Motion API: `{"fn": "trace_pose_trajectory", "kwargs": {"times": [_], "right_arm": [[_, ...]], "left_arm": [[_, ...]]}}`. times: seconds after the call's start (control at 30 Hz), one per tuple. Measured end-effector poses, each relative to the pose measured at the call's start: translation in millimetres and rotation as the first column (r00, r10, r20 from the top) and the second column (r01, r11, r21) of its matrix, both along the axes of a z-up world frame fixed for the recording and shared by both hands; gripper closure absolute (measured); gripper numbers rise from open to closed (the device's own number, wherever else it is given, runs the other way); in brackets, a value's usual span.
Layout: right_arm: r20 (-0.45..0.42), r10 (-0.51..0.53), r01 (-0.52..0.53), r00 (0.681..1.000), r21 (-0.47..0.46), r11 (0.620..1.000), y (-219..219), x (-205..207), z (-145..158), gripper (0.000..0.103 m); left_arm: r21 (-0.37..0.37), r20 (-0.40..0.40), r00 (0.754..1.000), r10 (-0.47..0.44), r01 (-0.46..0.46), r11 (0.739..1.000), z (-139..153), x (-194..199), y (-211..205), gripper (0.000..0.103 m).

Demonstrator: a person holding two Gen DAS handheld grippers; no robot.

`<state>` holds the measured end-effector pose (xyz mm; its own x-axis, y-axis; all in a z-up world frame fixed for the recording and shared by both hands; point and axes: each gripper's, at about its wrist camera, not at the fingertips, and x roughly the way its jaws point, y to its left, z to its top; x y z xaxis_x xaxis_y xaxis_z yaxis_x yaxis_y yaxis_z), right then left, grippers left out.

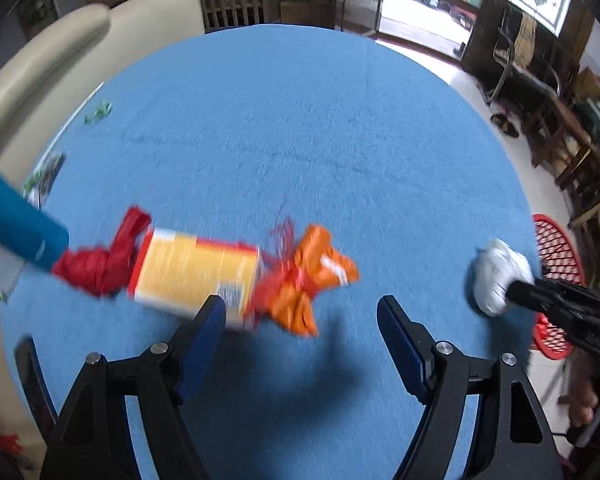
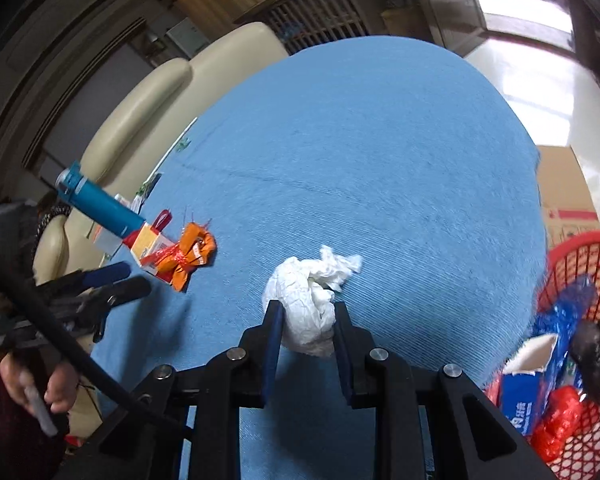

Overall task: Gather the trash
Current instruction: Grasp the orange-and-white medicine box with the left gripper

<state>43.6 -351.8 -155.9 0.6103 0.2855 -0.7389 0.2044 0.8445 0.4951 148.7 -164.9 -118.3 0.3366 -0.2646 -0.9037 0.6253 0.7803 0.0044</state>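
**Trash collection partway done: tissue gripped, wrappers waiting**

Wrappers come first on my left. My left gripper (image 1: 300, 344) has its fingers spread wide with nothing between them. Just beyond its left fingertip lies the yellow cardboard snack box (image 1: 196, 276), twisted up with a red crinkled plastic bag (image 1: 100, 268) on its far side and an orange crumpled foil wrapper (image 1: 312, 280) on the side nearer the gap between the fingers. A blue cylindrical bottle (image 1: 16, 224) lies further out past the left finger, its end touching the red bag. All of this sits on the blue cloth-covered table (image 1: 300, 128), so I judge it not yet collected. A few small green scraps (image 1: 98, 112) lie well beyond, near the table's far left edge.

Moving right, my right gripper (image 2: 306, 328) is clamped narrowly on the white crumpled paper tissue (image 2: 308, 300), its loose tail sticking out past the fingertips. That piece is in hand but not yet dropped.

Off to the right of the right finger stands the red plastic mesh basket (image 2: 580, 260), beside the table edge. It already holds a blue-and-white printed plastic package (image 2: 540, 392), something red and crumpled (image 2: 560, 416), and a dark lump I cannot identify (image 2: 596, 356).

By my reckoning, some is binned, the tissue goes next, and the left cluster remains.
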Motion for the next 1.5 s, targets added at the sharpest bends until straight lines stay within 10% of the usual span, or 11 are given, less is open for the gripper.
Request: {"fn": "trace_pose_trajectory", "kwargs": {"times": [0.6, 1.5], "right_arm": [[-0.012, 0.014, -0.013, 1.0, 0.043, 0.999, 5.5, 1.7, -8.5, 0.076], [-0.029, 0.046, -0.046, 0.999, 0.0, 0.999, 26.1, 8.3, -14.8, 0.077]], "left_arm": [[0.074, 0.1, 0.984, -0.148, 0.141, 0.987, 22.0, 19.6, -50.7, 0.024], [-0.063, -0.082, 0.975, 0.208, -0.214, 0.975, -2.0, 50.3, 59.3, 0.024]]}}
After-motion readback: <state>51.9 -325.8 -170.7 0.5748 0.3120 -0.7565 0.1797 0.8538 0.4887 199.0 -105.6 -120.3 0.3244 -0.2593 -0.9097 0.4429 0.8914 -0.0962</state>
